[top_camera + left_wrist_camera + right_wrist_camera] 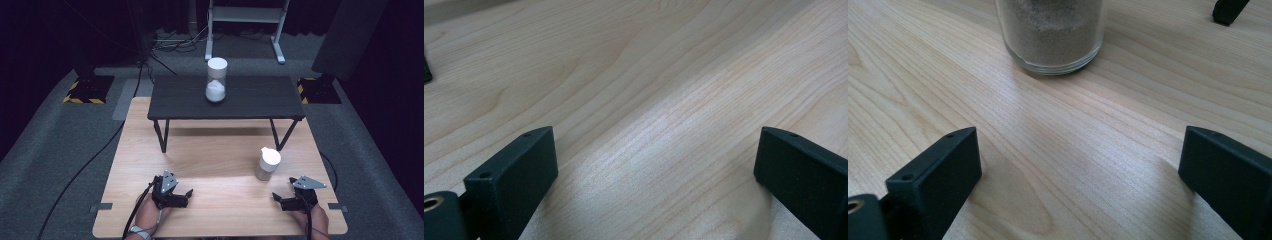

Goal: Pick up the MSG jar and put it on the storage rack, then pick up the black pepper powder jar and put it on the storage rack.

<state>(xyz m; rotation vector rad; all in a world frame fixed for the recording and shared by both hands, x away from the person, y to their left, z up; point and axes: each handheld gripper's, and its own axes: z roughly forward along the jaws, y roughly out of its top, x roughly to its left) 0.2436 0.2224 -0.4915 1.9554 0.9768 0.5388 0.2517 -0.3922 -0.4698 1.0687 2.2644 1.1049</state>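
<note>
Right gripper [283, 199] rests wide apart near the jar [267, 163], poised to reach forward and clamp it.

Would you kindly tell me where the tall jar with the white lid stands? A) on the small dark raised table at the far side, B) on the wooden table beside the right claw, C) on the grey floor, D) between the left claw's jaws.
A: the tall jar stands upright on the small dark raised table, far from both claws.
</note>
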